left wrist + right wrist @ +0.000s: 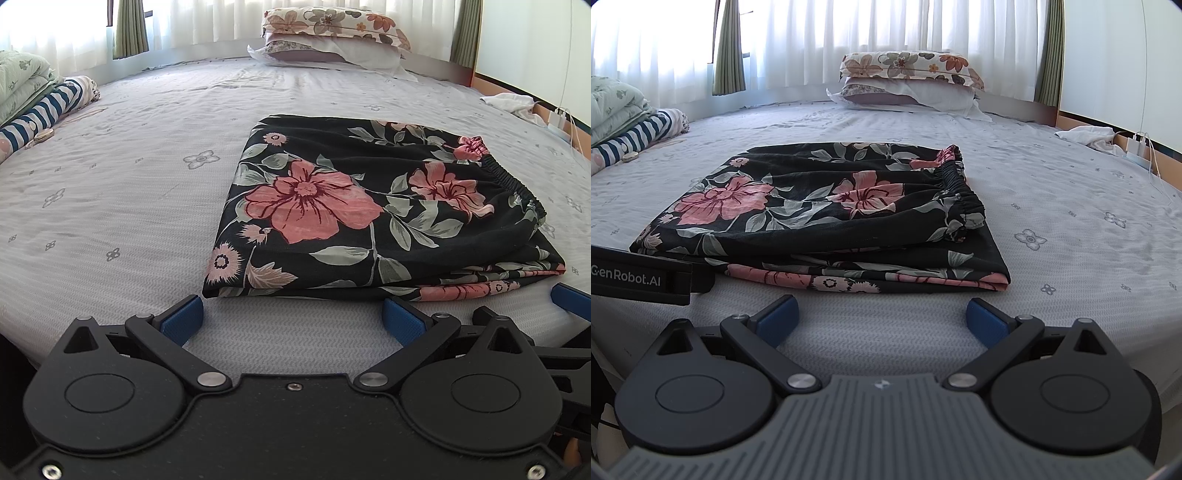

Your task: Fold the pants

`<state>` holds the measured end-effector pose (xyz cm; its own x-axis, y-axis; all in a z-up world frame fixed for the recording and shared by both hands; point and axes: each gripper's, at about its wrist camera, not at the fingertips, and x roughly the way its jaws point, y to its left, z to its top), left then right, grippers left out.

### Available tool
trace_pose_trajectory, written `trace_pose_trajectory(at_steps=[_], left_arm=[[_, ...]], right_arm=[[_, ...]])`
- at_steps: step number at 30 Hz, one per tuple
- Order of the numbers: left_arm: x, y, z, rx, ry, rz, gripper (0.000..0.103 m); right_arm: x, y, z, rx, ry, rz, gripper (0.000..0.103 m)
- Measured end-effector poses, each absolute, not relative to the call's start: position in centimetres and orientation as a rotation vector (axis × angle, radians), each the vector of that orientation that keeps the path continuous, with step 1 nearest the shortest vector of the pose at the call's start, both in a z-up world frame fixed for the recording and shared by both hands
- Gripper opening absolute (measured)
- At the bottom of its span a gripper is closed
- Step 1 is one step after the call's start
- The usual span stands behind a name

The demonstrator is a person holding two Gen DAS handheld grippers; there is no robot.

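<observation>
Lying folded on bed sheet [129,192]: floral pants [369,206]. Left gripper [293,319], right gripper [882,317] hovering near, both spread wide, holding nothing.

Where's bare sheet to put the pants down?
Free: the sheet left of the pants, up to the striped bundle; the strip between pants and pillows; right of the pants toward the white cloth. Crowded: left edge, far right wall.
</observation>
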<state>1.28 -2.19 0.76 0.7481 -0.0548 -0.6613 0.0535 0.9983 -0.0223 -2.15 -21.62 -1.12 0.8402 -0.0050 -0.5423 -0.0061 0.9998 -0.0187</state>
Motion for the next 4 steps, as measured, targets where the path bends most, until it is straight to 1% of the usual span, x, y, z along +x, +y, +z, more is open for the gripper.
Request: trace_pose_trajectory(at_steps=[4], left_arm=[[1.26,-2.19,0.65,0.006,0.716,-0.064,0.103]], right_arm=[[-2.16,-21.63,-1.13,-0.021,0.572,0.0,0.102]])
